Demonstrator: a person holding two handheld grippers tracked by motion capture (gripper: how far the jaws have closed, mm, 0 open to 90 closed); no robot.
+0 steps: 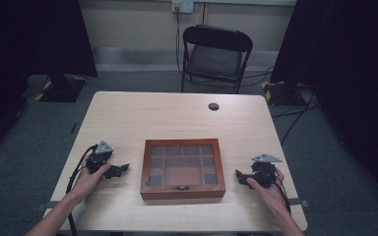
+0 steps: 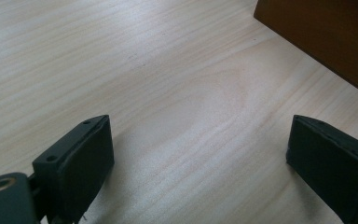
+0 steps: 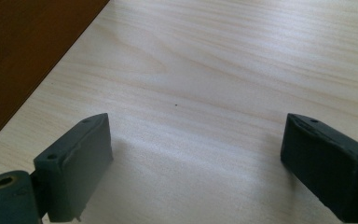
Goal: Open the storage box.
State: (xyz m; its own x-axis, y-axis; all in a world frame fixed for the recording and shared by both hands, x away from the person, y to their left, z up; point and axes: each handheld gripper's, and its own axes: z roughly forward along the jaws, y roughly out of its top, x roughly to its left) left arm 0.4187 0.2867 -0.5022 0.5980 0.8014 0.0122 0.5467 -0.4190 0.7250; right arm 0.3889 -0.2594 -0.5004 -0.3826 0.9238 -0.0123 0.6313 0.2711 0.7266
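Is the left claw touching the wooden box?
Apart. The high view shows bare table between the left claw and the wooden box.

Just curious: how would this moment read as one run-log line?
left gripper: open, empty | right gripper: open, empty | brown wooden glass-lidded box: closed, between them, untouched

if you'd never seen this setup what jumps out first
The brown wooden box with a glass lid over small compartments sits shut at the middle of the pale table. The left gripper and right gripper flank it, each in a hand, jaws wide apart with nothing between them. Behind the table stands an empty black folding chair.
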